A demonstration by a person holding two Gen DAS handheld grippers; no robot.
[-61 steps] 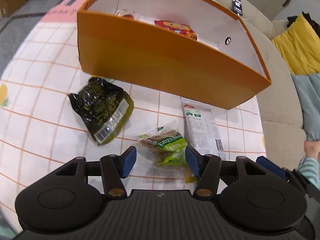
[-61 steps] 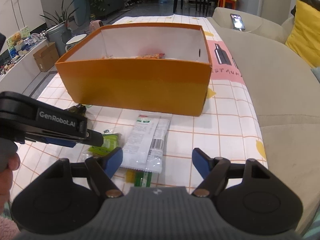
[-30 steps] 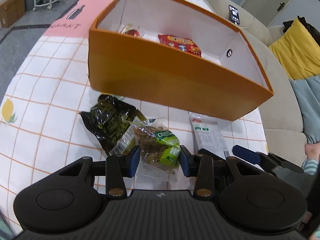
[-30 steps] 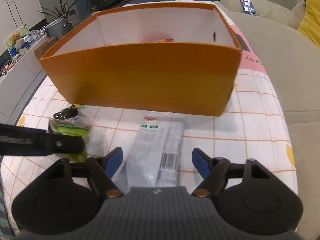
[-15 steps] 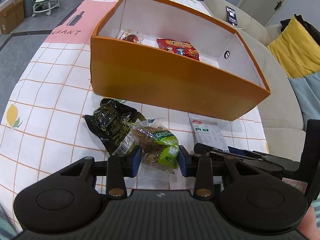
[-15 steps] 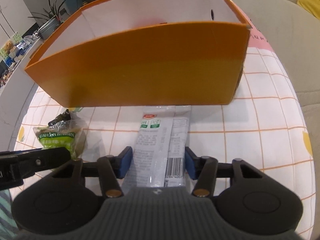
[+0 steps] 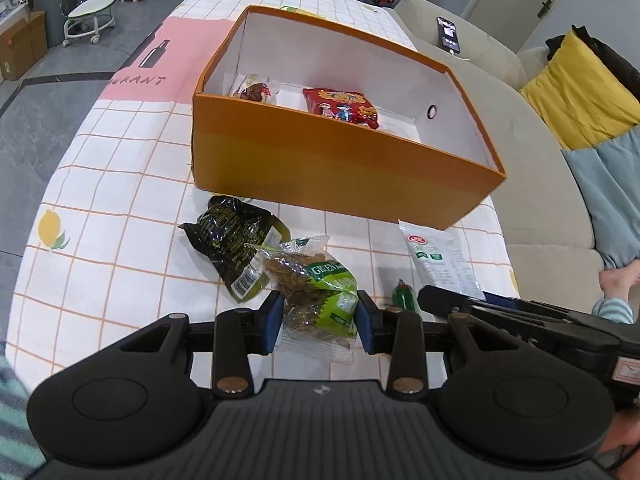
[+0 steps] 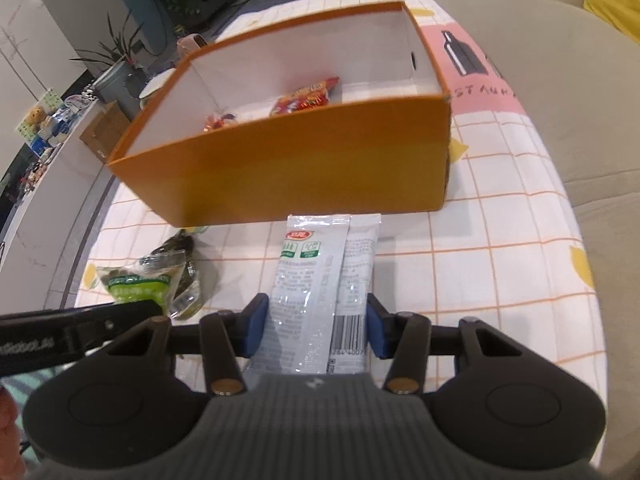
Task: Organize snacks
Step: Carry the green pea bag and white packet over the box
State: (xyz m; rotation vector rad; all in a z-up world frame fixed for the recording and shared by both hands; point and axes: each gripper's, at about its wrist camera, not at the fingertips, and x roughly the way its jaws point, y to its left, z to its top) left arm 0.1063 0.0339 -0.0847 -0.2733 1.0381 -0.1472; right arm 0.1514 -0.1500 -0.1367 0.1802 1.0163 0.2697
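Left wrist view, jaws pinching green packet (image 7: pixel 320 292), right view, jaws clamping white sachet (image 8: pixel 320 288).

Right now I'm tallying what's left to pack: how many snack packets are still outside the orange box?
3: the green packet between the left jaws, the white packet between the right jaws, the dark packet on the tablecloth. Others may be hidden.

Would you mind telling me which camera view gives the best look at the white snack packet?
The right wrist view: the white snack packet runs up the middle, logo and barcode visible, with the right tongs closed on it. The left wrist view shows only its top end at the right, the rest hidden behind the right tongs.
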